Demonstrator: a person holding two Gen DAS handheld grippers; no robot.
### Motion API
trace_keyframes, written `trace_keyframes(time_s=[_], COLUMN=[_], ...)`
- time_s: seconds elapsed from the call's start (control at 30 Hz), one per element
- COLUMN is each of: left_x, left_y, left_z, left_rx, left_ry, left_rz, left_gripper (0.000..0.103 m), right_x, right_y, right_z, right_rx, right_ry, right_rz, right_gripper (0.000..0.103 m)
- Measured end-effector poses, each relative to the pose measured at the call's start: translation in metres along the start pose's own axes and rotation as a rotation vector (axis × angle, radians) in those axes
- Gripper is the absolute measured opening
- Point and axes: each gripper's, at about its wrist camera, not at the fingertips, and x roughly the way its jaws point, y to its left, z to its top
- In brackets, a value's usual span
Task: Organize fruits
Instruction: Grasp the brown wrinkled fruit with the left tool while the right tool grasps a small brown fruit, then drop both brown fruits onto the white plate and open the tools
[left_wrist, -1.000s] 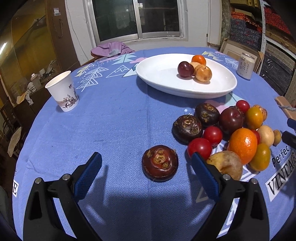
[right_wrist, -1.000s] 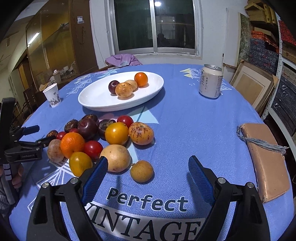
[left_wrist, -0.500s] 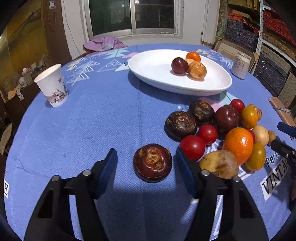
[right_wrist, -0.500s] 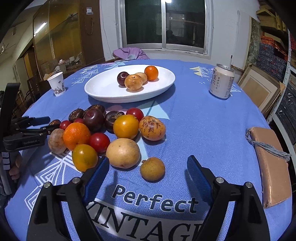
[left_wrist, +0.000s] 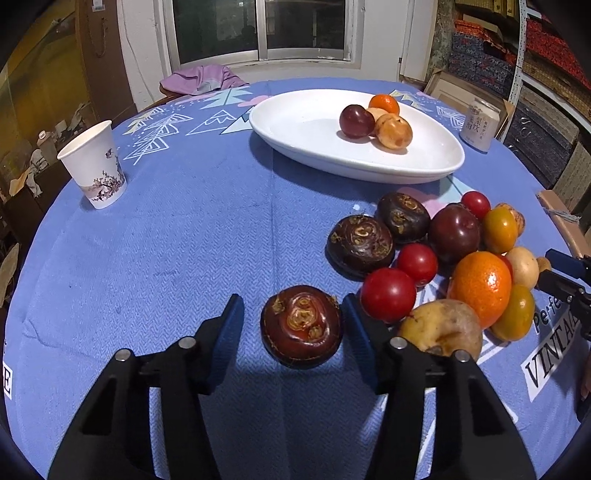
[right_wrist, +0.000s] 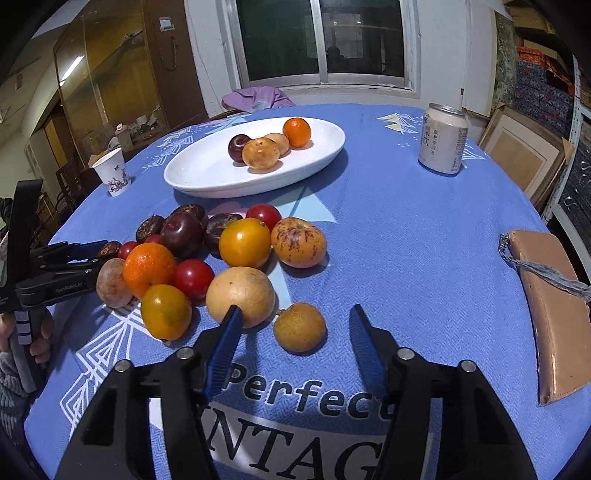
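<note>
Fruits worry me: my left gripper (left_wrist: 293, 321), open around the chestnut (left_wrist: 301, 326), may nudge the tomato (left_wrist: 388, 294) at 2 o'clock; right gripper (right_wrist: 295, 328), open, straddles the longan (right_wrist: 300, 326).

We see a woven blue tablecloth (left_wrist: 192, 236) with a matt herringbone weave. The white oval dish (left_wrist: 306, 147) looks like glossy glazed ceramic. The paper cup (left_wrist: 94, 164) is matt, the drink can (right_wrist: 442, 138) smooth metal. The cherry tomatoes (left_wrist: 388, 294) shine, the water chestnut (left_wrist: 301, 326) is glossy with rough scaly rings, and the orange (left_wrist: 480, 284) is finely pitted. The gripper fingers (right_wrist: 225, 345) carry ribbed blue pads on matt black plastic.
</note>
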Motion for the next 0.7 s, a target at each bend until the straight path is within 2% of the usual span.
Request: trace_keyframes(time_s=[0.07, 0.37, 0.47, 0.7], left_x=[-0.001, -0.003, -0.004, -0.004], left_y=[-0.003, -0.004, -0.003, -0.003], left_z=[-0.001, -0.003, -0.004, -0.004], left_rx=[0.016, 0.022, 0.014, 0.017], left_ry=[-0.004, -0.006, -0.005, -0.006], left_rz=[-0.007, -0.004, -0.009, -0.005], left_gripper=[0.043, 0.043, 0.043, 0.043], right_x=[-0.001, 0.0, -0.001, 0.006], right_y=[0.003, 0.001, -0.009, -0.004], right_z=[0.0, -0.001, -0.002, -0.004], right_rx=[-0.018, -0.011, 0.029, 0.007], right_ry=[-0.004, 0.015, 0.024, 0.058], right_rz=[0.006, 0.028, 0.036, 0.025], right_gripper=[0.046, 0.046, 0.045, 0.03])
